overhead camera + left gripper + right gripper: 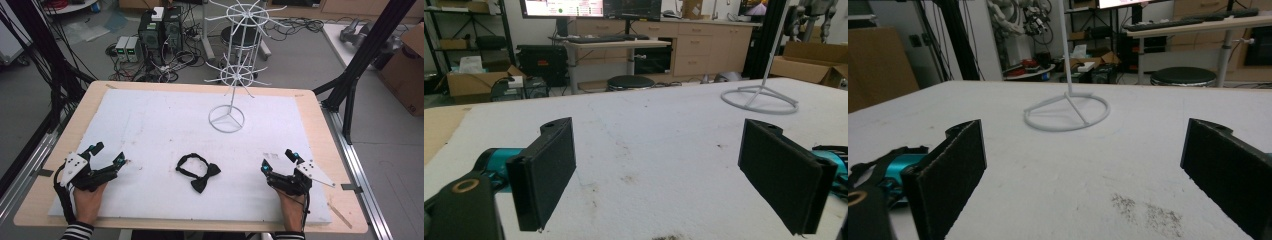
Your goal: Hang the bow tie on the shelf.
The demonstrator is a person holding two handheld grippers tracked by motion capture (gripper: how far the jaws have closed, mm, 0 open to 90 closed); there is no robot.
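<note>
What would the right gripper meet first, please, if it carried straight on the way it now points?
Probably the ring base of the white wire stand: it lies ahead between the open jaws of the right gripper, with bare white mat before it. Depth is hard to judge.

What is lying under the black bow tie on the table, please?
Under the black bow tie lies the white sheet that covers the wooden table. Inside the strap loop the same white sheet shows. The patch directly beneath the bow itself is covered.
</note>
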